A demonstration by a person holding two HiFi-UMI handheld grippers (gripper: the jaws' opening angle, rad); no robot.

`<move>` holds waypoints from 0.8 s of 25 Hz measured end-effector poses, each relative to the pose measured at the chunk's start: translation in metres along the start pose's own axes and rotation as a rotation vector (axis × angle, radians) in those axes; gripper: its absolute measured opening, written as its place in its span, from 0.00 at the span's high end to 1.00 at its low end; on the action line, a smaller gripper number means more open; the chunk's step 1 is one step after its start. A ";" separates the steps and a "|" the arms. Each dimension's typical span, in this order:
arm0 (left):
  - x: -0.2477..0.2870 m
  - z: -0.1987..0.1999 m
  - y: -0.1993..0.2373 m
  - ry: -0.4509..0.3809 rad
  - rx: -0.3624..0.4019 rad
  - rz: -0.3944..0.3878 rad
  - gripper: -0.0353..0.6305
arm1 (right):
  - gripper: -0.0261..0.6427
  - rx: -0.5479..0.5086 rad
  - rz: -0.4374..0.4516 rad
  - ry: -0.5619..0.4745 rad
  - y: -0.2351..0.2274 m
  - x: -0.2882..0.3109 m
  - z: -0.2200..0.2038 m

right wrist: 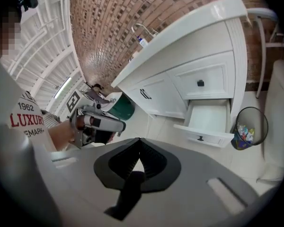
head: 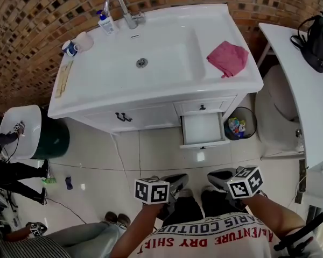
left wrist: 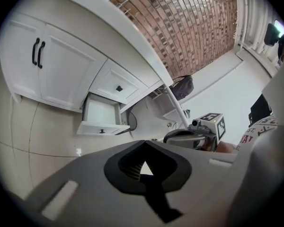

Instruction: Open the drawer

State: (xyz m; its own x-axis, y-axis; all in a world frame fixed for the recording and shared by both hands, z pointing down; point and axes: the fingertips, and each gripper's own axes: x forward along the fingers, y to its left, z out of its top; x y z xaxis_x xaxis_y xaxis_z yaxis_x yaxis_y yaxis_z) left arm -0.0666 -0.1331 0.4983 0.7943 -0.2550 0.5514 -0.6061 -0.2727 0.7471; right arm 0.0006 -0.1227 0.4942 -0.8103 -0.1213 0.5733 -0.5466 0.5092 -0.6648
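Drawer (head: 202, 129) already out; likely light, rigid, free-sliding; grasp at knob (right wrist: 200, 138) (small, dark). Left gripper (left wrist: 143, 143), right gripper (right wrist: 139, 141) closed, empty.

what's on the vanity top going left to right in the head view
blue and white mug → beige cup → soap bottle → sink drain → pink cloth
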 end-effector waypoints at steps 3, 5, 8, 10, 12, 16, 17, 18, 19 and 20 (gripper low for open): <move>-0.029 0.009 -0.061 0.013 0.023 0.000 0.95 | 0.95 0.017 0.036 -0.050 0.044 -0.044 0.025; -0.046 0.018 -0.097 -0.010 0.032 -0.007 0.95 | 0.95 0.024 0.053 -0.057 0.064 -0.068 0.032; -0.065 0.024 -0.135 -0.045 0.085 0.013 0.95 | 0.95 -0.002 0.081 -0.049 0.082 -0.087 0.032; -0.073 0.019 -0.148 -0.055 0.121 0.036 0.95 | 0.95 -0.023 0.084 -0.049 0.089 -0.095 0.027; -0.077 0.010 -0.155 -0.065 0.121 0.031 0.95 | 0.95 -0.011 0.077 -0.063 0.091 -0.099 0.024; -0.080 -0.005 -0.160 -0.063 0.106 0.018 0.95 | 0.95 0.033 0.073 -0.095 0.106 -0.104 0.015; -0.081 -0.009 -0.165 -0.062 0.124 0.017 0.95 | 0.95 0.031 0.066 -0.100 0.111 -0.106 0.010; -0.083 -0.014 -0.171 -0.062 0.142 0.011 0.95 | 0.95 0.030 0.060 -0.103 0.117 -0.108 0.003; -0.086 -0.020 -0.178 -0.065 0.157 0.002 0.95 | 0.95 0.031 0.055 -0.104 0.124 -0.109 -0.006; -0.091 -0.028 -0.185 -0.068 0.168 -0.008 0.95 | 0.95 0.034 0.050 -0.107 0.132 -0.111 -0.015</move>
State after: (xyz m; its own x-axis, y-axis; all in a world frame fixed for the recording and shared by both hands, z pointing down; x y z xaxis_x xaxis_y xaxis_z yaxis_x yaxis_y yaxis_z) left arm -0.0259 -0.0335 0.3208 0.7981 -0.3129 0.5148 -0.6024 -0.4247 0.6758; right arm 0.0216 -0.0290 0.3504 -0.8538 -0.1871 0.4858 -0.5099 0.4881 -0.7084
